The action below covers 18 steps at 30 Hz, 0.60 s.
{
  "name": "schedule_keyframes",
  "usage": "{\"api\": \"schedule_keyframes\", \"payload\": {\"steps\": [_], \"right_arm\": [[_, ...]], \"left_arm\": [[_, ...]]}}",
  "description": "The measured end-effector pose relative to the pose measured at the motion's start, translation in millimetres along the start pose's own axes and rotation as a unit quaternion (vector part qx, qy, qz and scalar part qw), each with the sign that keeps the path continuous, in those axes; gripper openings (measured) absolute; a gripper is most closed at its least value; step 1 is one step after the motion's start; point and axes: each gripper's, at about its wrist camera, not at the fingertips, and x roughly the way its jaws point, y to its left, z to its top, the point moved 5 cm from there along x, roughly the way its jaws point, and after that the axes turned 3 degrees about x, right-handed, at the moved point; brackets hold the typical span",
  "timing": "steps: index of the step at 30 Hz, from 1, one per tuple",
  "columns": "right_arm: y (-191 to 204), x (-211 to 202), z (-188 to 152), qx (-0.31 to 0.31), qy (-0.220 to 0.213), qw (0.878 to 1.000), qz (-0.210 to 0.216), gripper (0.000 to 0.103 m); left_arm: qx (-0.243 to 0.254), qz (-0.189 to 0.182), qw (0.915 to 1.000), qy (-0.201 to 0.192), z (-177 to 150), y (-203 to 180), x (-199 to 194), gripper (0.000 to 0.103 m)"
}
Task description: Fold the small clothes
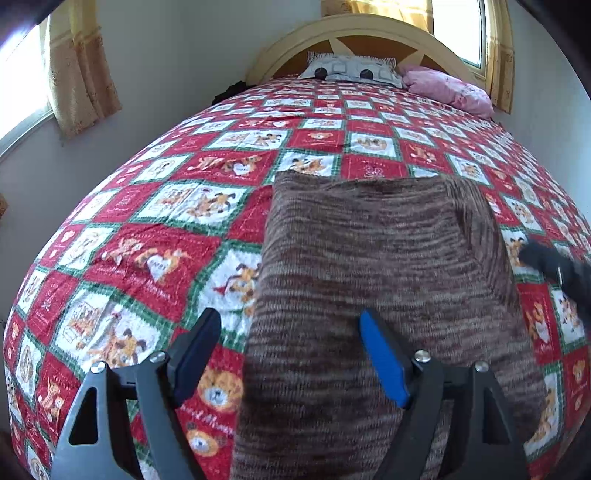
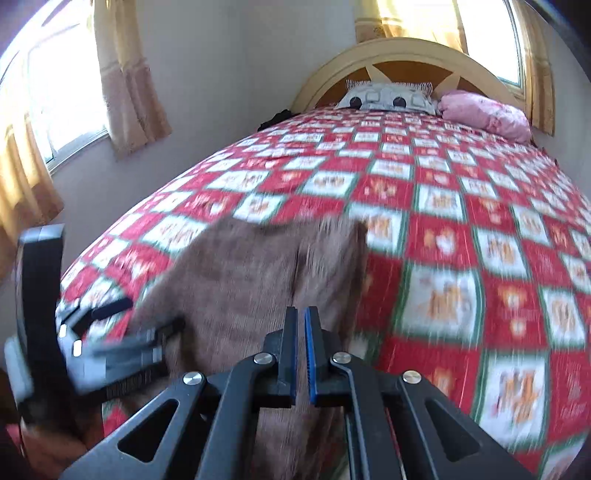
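A brown striped knit garment [image 1: 380, 280] lies flat on the red, white and green patterned bedspread [image 1: 155, 221]. My left gripper [image 1: 291, 354] is open, its fingers wide apart just above the garment's near left edge. The right gripper's tip [image 1: 554, 266] shows at the garment's right side. In the right wrist view the garment [image 2: 251, 280] is blurred by motion. My right gripper [image 2: 301, 350] has its jaws nearly together over the garment's near edge; I cannot see cloth between them. The left gripper [image 2: 99, 343] shows blurred at the left.
A grey patterned pillow [image 1: 351, 70] and a pink pillow [image 1: 447, 90] lie by the arched headboard [image 1: 369, 29]. Curtained windows [image 1: 22, 85] flank the bed. A dark item [image 1: 231, 90] sits at the bed's far left edge.
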Motion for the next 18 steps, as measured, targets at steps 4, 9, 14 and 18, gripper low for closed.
{"api": "schedule_keyframes", "payload": {"steps": [4, 9, 14, 18], "right_arm": [[-3, 49, 31, -0.020, 0.024, 0.999, -0.004, 0.004], [-23, 107, 29, 0.006, 0.071, 0.997, -0.014, 0.002], [-21, 112, 34, 0.003, 0.072, 0.997, -0.034, 0.002], [-25, 104, 32, 0.026, 0.076, 0.996, -0.024, 0.002]], "left_arm": [[-0.003, 0.012, 0.9999, 0.004, 2, -3, 11, 0.091], [-0.009, 0.016, 0.9998, 0.000, 2, -3, 19, 0.097], [-0.009, 0.022, 0.9997, 0.004, 6, -5, 24, 0.103], [-0.014, 0.017, 0.9996, 0.014, 3, -2, 24, 0.103]]}}
